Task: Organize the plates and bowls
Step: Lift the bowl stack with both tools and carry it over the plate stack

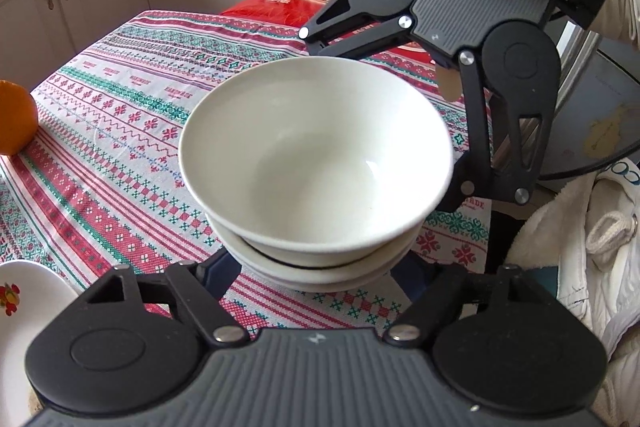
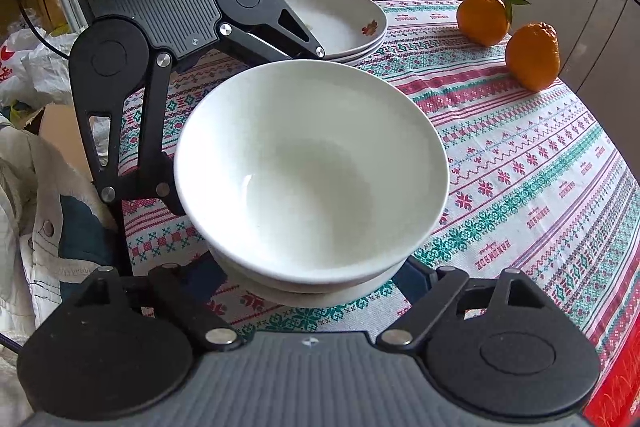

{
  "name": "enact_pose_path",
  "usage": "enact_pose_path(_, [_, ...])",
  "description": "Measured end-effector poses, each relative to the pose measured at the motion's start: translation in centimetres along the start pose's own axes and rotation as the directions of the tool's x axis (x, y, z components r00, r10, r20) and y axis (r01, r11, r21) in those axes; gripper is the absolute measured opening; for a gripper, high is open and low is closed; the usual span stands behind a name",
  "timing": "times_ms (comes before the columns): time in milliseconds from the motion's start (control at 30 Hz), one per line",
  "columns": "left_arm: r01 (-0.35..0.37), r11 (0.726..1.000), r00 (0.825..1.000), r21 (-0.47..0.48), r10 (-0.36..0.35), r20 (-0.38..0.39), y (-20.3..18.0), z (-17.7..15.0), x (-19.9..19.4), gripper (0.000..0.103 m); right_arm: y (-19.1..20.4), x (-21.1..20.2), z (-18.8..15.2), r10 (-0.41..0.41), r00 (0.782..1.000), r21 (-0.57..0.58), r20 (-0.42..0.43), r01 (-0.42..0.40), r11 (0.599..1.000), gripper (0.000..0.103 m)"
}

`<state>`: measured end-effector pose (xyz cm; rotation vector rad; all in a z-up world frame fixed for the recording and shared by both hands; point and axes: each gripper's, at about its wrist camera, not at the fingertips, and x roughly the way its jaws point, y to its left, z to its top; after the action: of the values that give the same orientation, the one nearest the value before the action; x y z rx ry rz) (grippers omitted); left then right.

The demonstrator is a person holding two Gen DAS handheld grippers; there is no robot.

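A: Stack of white bowls sits on the table near the edge closest to the person, top bowl nested in at least one more below. Both tongs straddle it from opposite sides.

B: Grip state?

A: Left gripper has its fingers either side of the lower bowls, about half open. Tips are hidden under the rim, so I can't tell if the pads touch. Same for the right gripper: a bit wider, straddling the stack, contact hidden.

B: How to lift, then?

A: My read: close both evenly on the bottom bowl's wall, below the rims, then raise both together and level. Glazed ceramic is smooth and slick, the round flared walls taper downward, so pads could slide up. An uneven squeeze could tip the top bowl.

B: Surroundings?

A: Woven tablecloth, red-green cross-stitch pattern, soft, may drag. Stacked flower-print plates towards the far edge, two bumpy-skinned oranges at the far right corner. A red box lies beyond the table's far edge in the left view.
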<state>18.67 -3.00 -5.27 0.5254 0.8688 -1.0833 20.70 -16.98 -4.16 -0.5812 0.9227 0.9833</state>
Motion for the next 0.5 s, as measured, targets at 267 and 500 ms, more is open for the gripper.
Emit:
enact_pose_path(267, [-0.03, 1.0, 0.999, -0.001, 0.03, 0.037, 0.0, -0.2, -2.0, 0.08, 0.7, -1.0, 1.7, -0.024, 1.0, -0.03, -0.004, 0.024, 0.999, 0.091])
enact_pose_path(500, [-0.088, 0.995, 0.994, -0.04, 0.09, 0.057, 1.5, -1.0, -5.5, 0.08, 1.0, -1.3, 5.4, -0.018, 1.0, -0.101, 0.022, 0.02, 0.995, 0.091])
